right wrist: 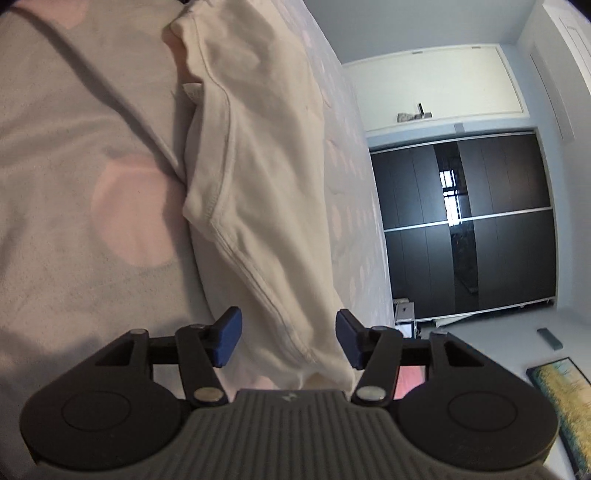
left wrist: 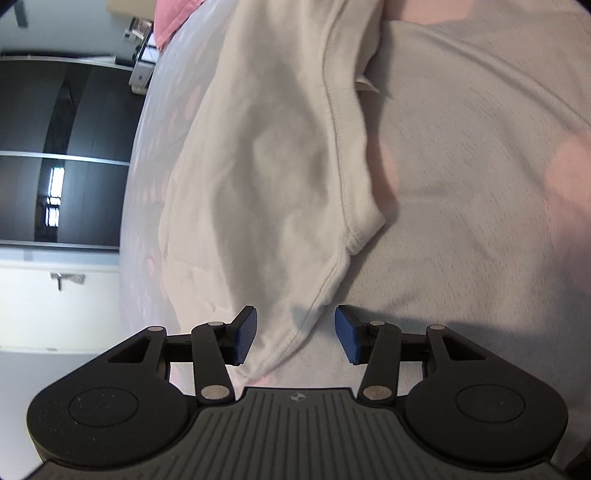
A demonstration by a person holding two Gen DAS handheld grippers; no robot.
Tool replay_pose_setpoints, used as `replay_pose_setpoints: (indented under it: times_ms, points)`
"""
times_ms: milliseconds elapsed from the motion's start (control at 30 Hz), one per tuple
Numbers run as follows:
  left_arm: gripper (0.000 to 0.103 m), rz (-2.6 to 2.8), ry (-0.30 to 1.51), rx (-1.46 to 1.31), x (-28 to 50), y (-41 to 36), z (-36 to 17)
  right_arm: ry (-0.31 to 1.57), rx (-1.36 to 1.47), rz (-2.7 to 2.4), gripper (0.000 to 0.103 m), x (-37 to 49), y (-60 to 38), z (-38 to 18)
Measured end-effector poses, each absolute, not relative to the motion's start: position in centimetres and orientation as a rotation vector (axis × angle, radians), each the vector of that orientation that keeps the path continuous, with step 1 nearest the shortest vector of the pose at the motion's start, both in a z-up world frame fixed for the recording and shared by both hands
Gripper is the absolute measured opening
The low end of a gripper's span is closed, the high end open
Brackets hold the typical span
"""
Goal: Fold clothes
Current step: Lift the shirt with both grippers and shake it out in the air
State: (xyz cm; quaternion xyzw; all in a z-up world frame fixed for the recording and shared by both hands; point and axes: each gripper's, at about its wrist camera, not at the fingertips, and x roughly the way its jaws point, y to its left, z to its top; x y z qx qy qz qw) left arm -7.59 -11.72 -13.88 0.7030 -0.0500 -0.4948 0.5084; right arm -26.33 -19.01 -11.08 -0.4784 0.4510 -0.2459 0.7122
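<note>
Cream garment [left wrist: 258, 184] hem cut off, blurred bedspread [left wrist: 480, 184]

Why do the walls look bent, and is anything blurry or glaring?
Left wrist view: the fisheye lens bows the dark wardrobe, a window glares on it, and the cream garment looks slightly soft. Right wrist view: the same bowing and glare; the tool stays sharp.

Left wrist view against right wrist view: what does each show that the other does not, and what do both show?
Only the left wrist view: a pink cloth at the top, beyond the bed.

Only the right wrist view: a framed picture and a small dark remote-like object on the floor.

Both: the cream T-shirt lying on a pale bedspread with pink spots, a dark sliding wardrobe, and an open gripper, left gripper and right gripper, with the shirt's hem between unclamped blue pads.
</note>
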Motion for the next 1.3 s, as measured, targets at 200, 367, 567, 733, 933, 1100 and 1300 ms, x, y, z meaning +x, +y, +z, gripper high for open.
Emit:
replay_pose_setpoints:
  times_ms: [200,367,567,733,933,1100,1300]
  points:
    - [0.036,-1.200,-0.276,1.753,-7.8,-11.6,-16.2,0.984,-1.100,-0.504,0.046,-26.6,-19.0,-11.5]
    - [0.011,-1.197,-0.255,1.752,-7.9,-12.4,-17.2,0.953,-1.143,-0.525,0.024,-26.5,-19.6,-12.2]
    - [0.002,-1.222,0.036,1.444,-6.7,-13.9,-12.5,0.860,-1.024,-0.615,0.006,-26.0,-20.4,-9.8]
    - [0.002,-1.181,0.185,1.140,-4.7,-14.7,-7.6,0.763,-0.893,-0.732,0.005,-25.8,-21.4,-7.5]
    - [0.002,-1.092,0.141,0.954,-4.7,-15.1,-2.2,0.663,-0.772,-0.842,0.004,-25.4,-22.8,-4.4]
    - [0.002,-1.067,0.093,0.846,-5.0,-14.4,3.2,0.599,-0.702,-0.904,0.004,-25.3,-23.7,-0.2]
    - [0.001,-1.054,-0.015,0.716,-6.2,-14.1,11.1,0.450,-0.691,-1.001,0.004,-25.6,-24.6,8.2]
